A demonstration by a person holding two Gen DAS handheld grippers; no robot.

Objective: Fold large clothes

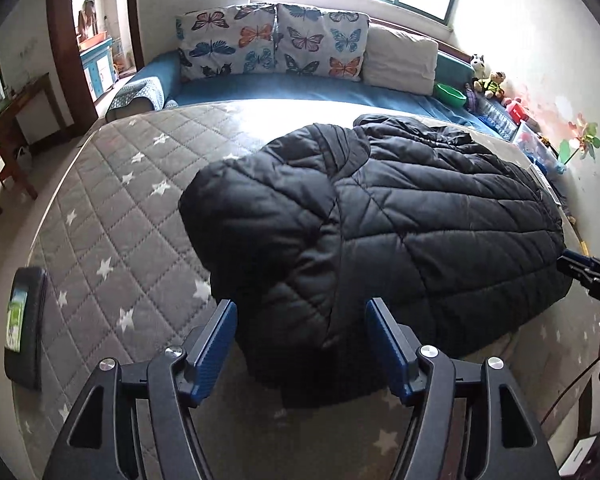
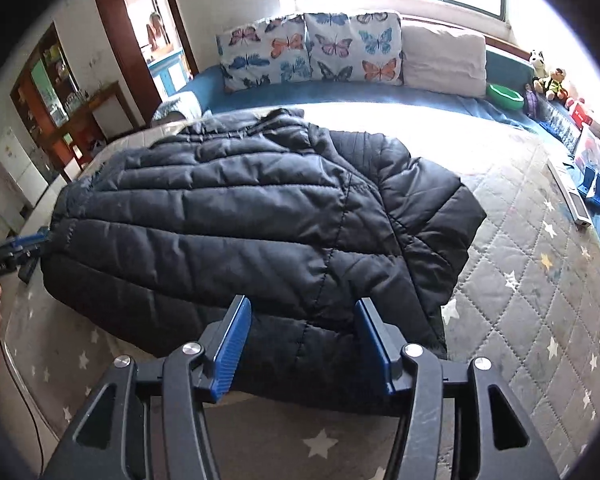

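A black quilted puffer jacket [image 1: 400, 224] lies spread on a grey star-patterned mattress [image 1: 112, 216], with a sleeve folded over its body. My left gripper [image 1: 302, 308] is open and empty, its blue pads on either side of the jacket's near edge. In the right wrist view the same jacket [image 2: 228, 232] fills the middle, and my right gripper [image 2: 300, 306] is open and empty just above its near hem. The right gripper also shows at the right edge of the left wrist view [image 1: 584, 268], and the left gripper at the left edge of the right wrist view [image 2: 24, 244].
Butterfly pillows [image 1: 272, 42] and a beige pillow [image 1: 400, 60] line the blue bed under the window. Toys and boxes [image 1: 532, 136] crowd the right wall. A dark flat device [image 1: 24, 328] lies at the mattress's left edge. A white remote [image 2: 570, 196] lies at right.
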